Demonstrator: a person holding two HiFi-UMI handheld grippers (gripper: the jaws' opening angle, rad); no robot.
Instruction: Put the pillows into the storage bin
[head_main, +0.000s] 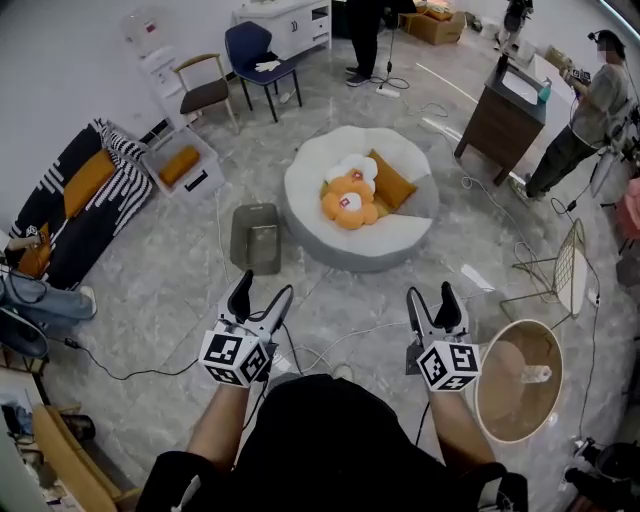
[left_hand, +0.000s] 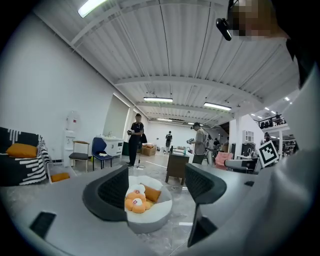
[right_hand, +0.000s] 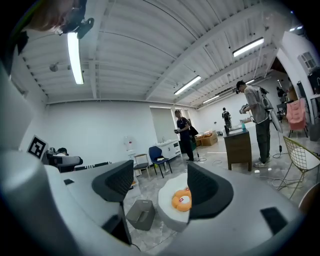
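The room is a big open hall with a grey stone floor, white walls and loose cables on the ground. Some people stand at the far side.

I hold both grippers low in front of the body, well apart from everything. The left gripper (head_main: 265, 286) has its fingers (left_hand: 107, 194) apart and nothing between them. The right gripper (head_main: 430, 292) is the same: its fingers (right_hand: 207, 192) are spread wide and they are empty.

The pillows lie together on top of a round white beanbag (head_main: 410, 235) in the middle of the floor. I count an orange flower pillow (head_main: 348, 206), a white flower pillow (head_main: 352, 171) partly under it, and an orange square pillow (head_main: 392, 181) that leans beside them. The storage bin (head_main: 256, 238) is a grey box on the floor just beside the beanbag, on its left. It looks empty.

So I judge the task is at its very start, in the approach, with no pillow taken yet. The next move calls for walking forward until the beanbag is in reach, then lowering one gripper on the top pillow. The pillows are soft, so the fingers should take a good fold of the cloth.

Some things I cannot see well. In the right gripper view a finger covers part of the pillows, and in the left gripper view the bin does not show. Whether another pillow lies under the three I cannot tell.
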